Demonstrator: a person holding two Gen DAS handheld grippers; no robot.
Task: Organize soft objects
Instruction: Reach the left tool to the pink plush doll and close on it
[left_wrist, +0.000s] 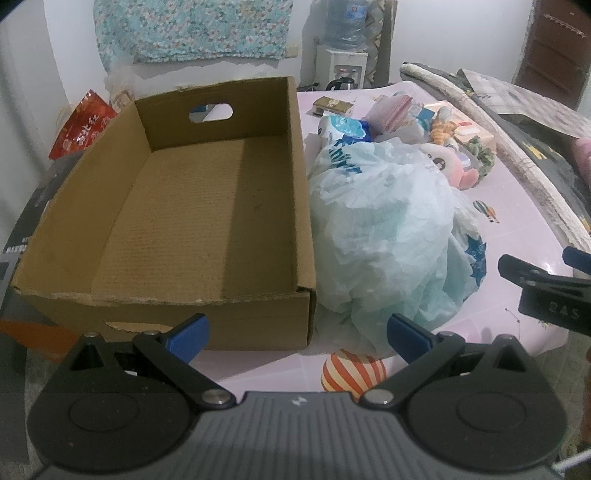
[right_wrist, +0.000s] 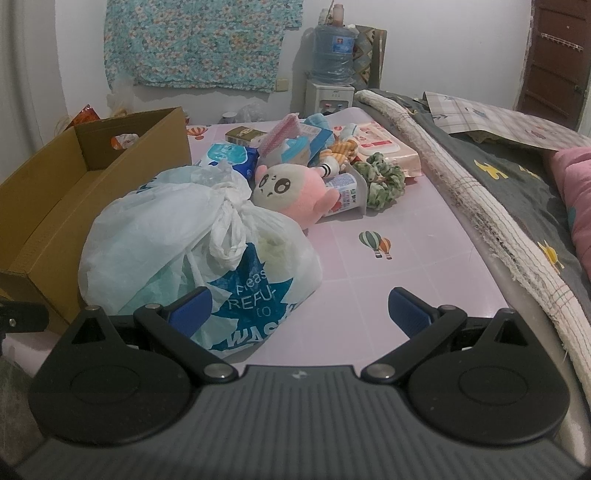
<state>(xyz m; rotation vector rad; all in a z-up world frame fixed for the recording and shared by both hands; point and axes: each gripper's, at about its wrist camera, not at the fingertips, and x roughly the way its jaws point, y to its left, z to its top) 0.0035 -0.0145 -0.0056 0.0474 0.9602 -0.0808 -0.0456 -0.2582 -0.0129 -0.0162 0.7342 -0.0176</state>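
Now, jaws apart and empty, my right gripper (right_wrist: 299, 308) sits just before the knotted plastic bag (right_wrist: 192, 243), nearer than my left gripper (left_wrist: 297, 332), which fronts the cardboard box (left_wrist: 207, 206).

Your left gripper (left_wrist: 297, 331): black linkage arms, blue finger pads (left_wrist: 188, 334), silver pivot screws | ribbed grey body, small white logo | your right gripper (right_wrist: 300, 309): same black-and-blue build, round black discs either side

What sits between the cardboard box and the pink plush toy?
The tied plastic bag lies between them, beside the cardboard box wall, with the pink plush toy just behind it. The right wrist view shows this best.
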